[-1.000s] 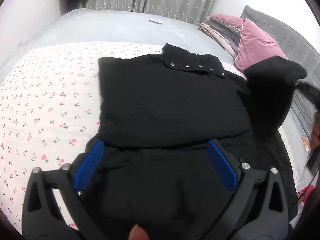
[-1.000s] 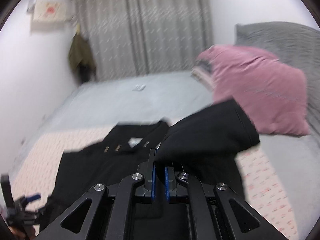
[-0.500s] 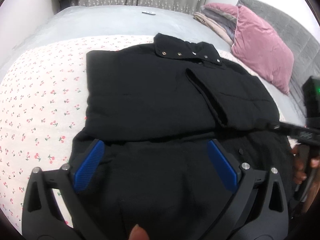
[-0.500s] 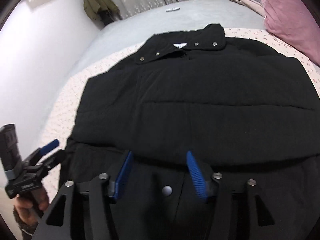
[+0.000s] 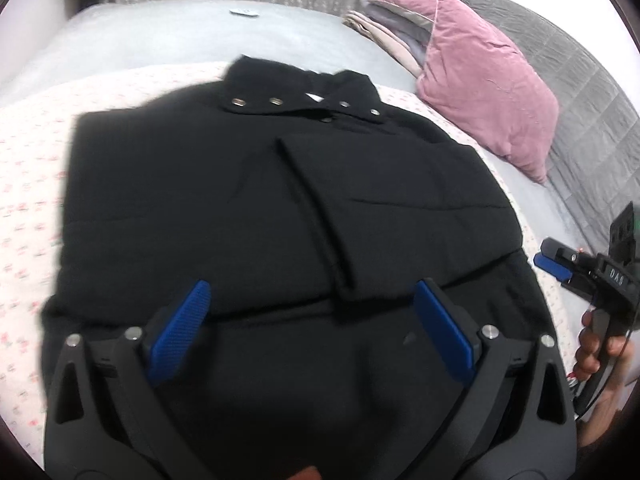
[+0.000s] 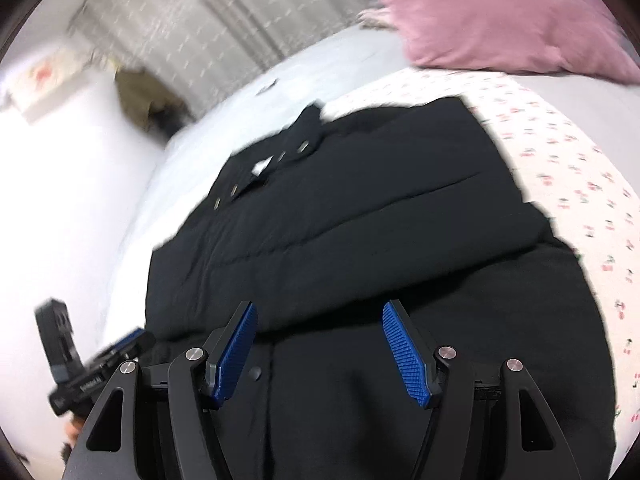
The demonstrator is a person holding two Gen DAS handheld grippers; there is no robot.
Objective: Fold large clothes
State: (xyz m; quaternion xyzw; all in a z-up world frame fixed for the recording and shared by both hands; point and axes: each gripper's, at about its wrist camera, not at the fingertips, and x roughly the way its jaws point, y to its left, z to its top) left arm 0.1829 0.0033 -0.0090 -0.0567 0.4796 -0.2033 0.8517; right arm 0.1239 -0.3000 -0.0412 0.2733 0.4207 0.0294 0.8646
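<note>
While the black jacket (image 5: 248, 208) lies flat on the cherry-print bedspread (image 6: 560, 168), sleeves folded across its front, both the left tongs (image 5: 310, 330) and right tongs (image 6: 320, 346) hover spread above its hem, gripping nothing. No writing is legible.

Matt black quilted cloth jacket (image 5: 248, 200), velvety pink pillow (image 5: 488, 92)
</note>
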